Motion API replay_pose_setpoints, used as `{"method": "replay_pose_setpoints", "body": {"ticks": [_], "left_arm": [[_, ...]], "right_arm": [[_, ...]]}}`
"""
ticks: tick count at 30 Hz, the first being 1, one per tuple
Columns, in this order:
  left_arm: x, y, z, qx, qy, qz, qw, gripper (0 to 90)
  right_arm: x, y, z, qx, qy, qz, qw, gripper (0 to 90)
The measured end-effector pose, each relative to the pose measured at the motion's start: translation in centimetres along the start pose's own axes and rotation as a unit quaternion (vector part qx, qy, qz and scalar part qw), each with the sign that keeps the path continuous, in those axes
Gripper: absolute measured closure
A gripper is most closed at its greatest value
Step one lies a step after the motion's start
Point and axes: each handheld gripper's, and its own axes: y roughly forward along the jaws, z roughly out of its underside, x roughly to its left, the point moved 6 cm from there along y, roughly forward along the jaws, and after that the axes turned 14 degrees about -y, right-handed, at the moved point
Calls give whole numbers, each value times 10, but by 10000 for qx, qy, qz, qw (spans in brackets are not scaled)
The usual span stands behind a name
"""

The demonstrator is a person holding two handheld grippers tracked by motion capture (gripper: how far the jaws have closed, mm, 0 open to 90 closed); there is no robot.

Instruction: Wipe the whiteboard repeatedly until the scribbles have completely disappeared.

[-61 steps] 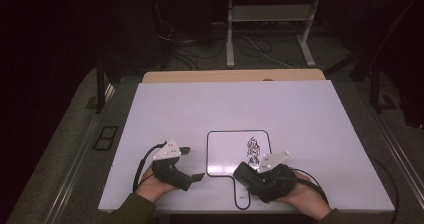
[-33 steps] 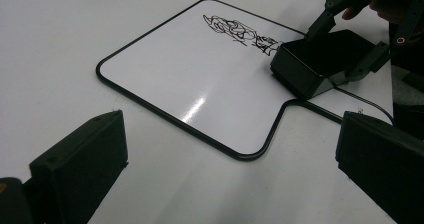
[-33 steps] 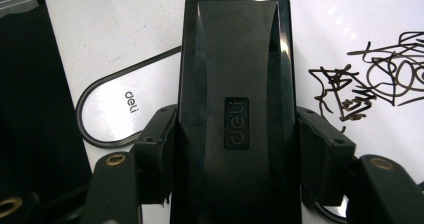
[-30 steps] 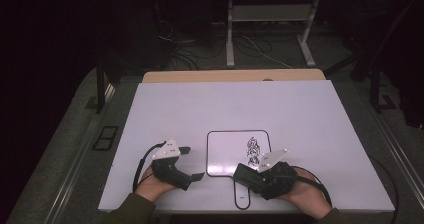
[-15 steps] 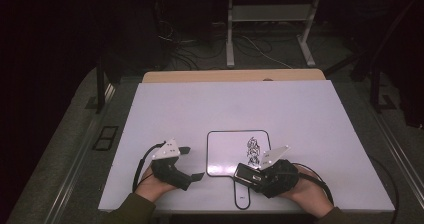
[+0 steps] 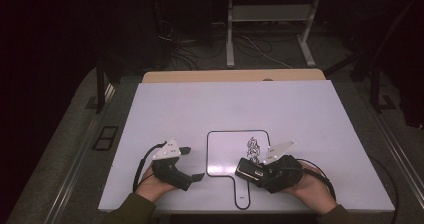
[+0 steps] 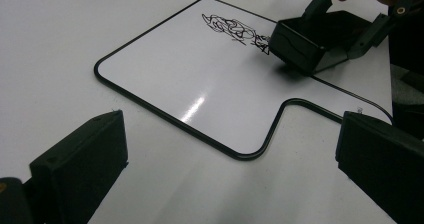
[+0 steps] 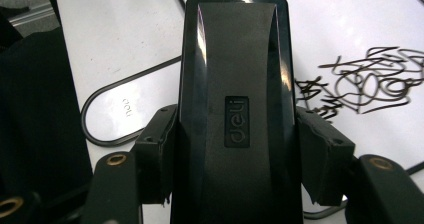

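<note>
The right gripper [image 8: 235, 179] pinches a black eraser [image 8: 235, 109] that says "deli", beside the scribble [image 8: 370, 84]. The left gripper [image 7: 230, 184] has its jaws spread wide.

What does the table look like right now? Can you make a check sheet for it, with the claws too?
Surface: white table, flat, with a wooden strip along its far edge.
Job's things: small handled whiteboard lying flat, with a black scribble near its far right corner; black whiteboard eraser lying on the board beside the scribble.
Clutter: nothing seen.
Claws: right claw shut on the whiteboard eraser, one jaw on each side; left claw open, holding nothing, resting near the board's left edge.
Cables: a black cable loops from the left claw; another trails behind the right hand.
Surroundings: dark room, metal stand legs and loose wires on the floor beyond the table.
</note>
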Motion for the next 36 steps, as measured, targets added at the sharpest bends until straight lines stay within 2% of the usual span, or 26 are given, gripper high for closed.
{"method": "replay_pose_setpoints", "body": {"ticks": [3,10,15,17,26,36], "left_arm": [[1,0,0,-15,14,7,10000,0],[0,-2,0,-57,-17,-4,10000,0],[0,-2,-1,-86,-15,-32,10000,0],[1,-2,-2,-82,-26,-34,10000,0],[1,-1,-1,-85,-27,-25,10000,0],[1,-1,-1,-93,-31,-13,10000,0]], "right_arm": [[-5,-3,-1,-23,-24,47,10000,387],[-12,-5,-4,-102,164,32,9998,387],[-17,-8,-3,-80,120,74,9999,387],[-19,-9,-4,-106,183,91,9997,387],[-43,-9,-5,-37,275,312,9991,387],[-72,-1,-7,195,396,577,9974,388]]}}
